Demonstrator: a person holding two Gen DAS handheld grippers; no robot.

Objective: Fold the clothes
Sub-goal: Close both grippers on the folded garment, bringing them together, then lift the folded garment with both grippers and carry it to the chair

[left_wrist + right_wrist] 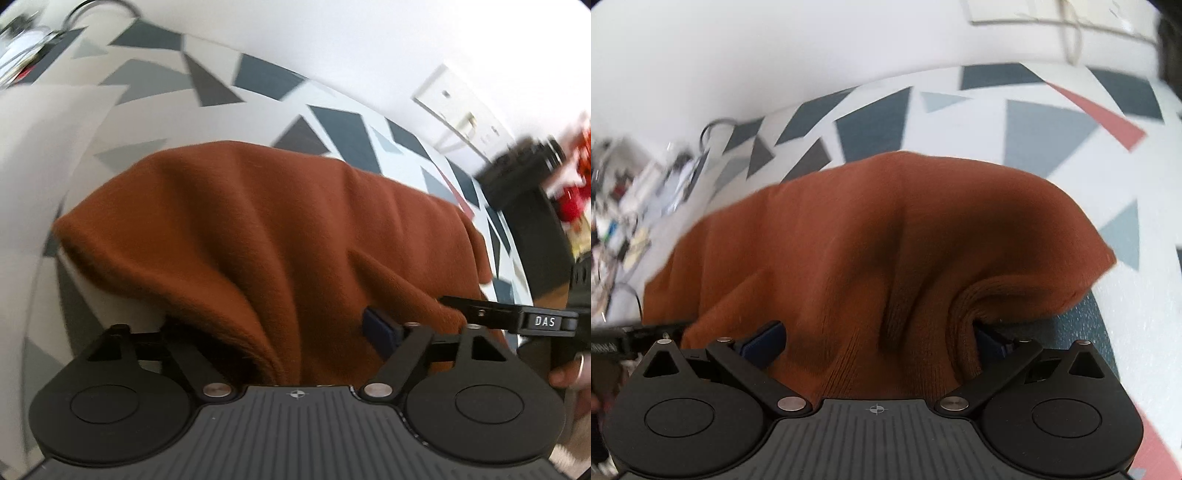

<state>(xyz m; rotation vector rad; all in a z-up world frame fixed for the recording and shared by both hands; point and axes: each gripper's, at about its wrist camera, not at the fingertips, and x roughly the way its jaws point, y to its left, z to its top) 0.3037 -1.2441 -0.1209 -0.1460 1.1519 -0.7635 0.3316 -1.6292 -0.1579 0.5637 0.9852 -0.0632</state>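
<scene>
A rust-brown knit garment (258, 221) (886, 221) lies rumpled on a white surface printed with dark triangles (332, 122) (1052, 122). My left gripper (273, 332) stands at its near edge with the jaws apart. One blue pad (380, 330) shows beside a ridge of cloth, and the other finger is hidden under the fabric. My right gripper (877, 343) is spread wide just to the right, with cloth bunched between its blue pads (764, 343) and a ribbed hem curling over the right one. A finger of the right gripper (480, 314) shows in the left wrist view.
A hand with a ring (569, 369) holds the right gripper. A dark cabinet with red items (532, 221) stands at the right. Cluttered small things and cables (620, 206) lie to the left. A white wall with a socket plate (461, 114) runs behind.
</scene>
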